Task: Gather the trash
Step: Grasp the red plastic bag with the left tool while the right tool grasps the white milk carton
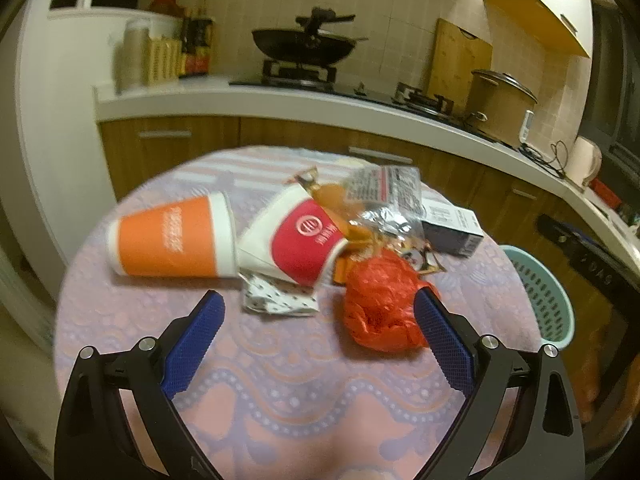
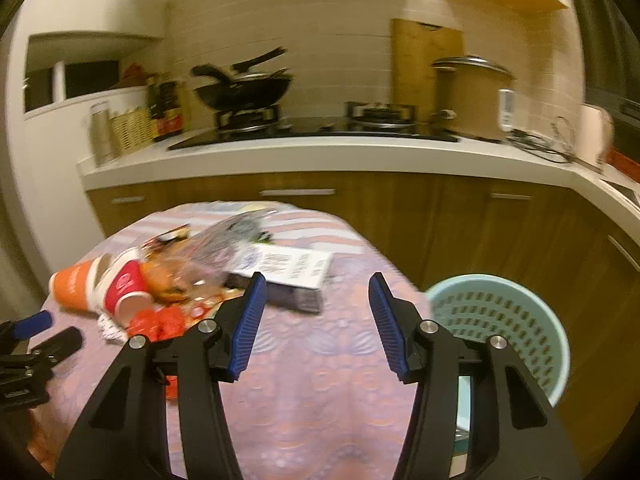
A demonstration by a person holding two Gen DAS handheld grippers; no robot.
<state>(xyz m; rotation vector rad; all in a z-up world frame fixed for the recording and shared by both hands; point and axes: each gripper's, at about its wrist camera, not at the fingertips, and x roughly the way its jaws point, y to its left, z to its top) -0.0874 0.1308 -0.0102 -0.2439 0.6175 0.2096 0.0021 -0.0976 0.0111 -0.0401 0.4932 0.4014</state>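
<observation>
Trash lies in a heap on the table: an orange paper cup [image 1: 172, 238] on its side, a red and white cup [image 1: 298, 238] on its side, a crumpled red plastic bag [image 1: 382, 304], a clear wrapper [image 1: 380, 196], a small dotted paper [image 1: 278, 300] and a white and dark box [image 1: 452, 228]. My left gripper [image 1: 320, 304] is open just short of the heap, its right finger touching the red bag. My right gripper [image 2: 318, 286] is open and empty above the table, near the box [image 2: 288, 270]. A light green perforated trash basket [image 2: 500, 328] stands right of the table.
The table has a pink and purple patterned cloth [image 1: 280, 380]. Behind it runs a kitchen counter [image 2: 320, 156] with a wok [image 2: 244, 90] on the stove, a pot [image 2: 470, 96] and a cutting board. The basket also shows in the left wrist view [image 1: 540, 296].
</observation>
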